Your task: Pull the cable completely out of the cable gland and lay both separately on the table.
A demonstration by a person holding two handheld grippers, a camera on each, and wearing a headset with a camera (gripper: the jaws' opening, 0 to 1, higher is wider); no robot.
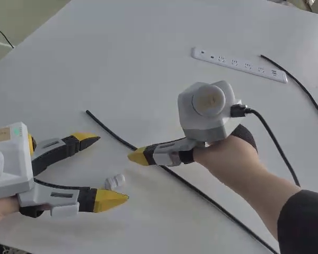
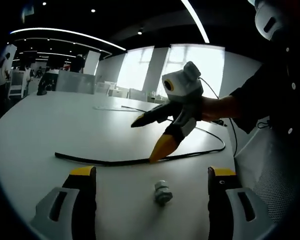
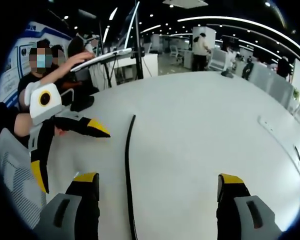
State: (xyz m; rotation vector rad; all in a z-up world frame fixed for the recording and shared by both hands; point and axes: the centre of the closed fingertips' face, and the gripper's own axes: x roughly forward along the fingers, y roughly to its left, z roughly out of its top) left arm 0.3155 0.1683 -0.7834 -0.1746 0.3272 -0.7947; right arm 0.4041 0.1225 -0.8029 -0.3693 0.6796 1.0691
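Head view: the cable gland (image 1: 115, 182) lies loose on the table (image 1: 148, 63) between the wide-spread jaws of the left gripper (image 1: 107, 168), which grips nothing, and the cable (image 1: 111, 130) lies near the gland but apart, so the task looks about done. Risk: a left jaw could nudge the small round gland and roll it, or the right gripper (image 3: 158, 177), low by the cable, could drag it into the gland. The right jaws are also spread wide and empty, with the cable running past one.

No text, brand or number is legible. The small tan sticker (image 1: 2, 135) on the left tool's (image 1: 109, 168) white body is too blurred, and the marks on the long white power strip (image 1: 238, 64) are too small to read.
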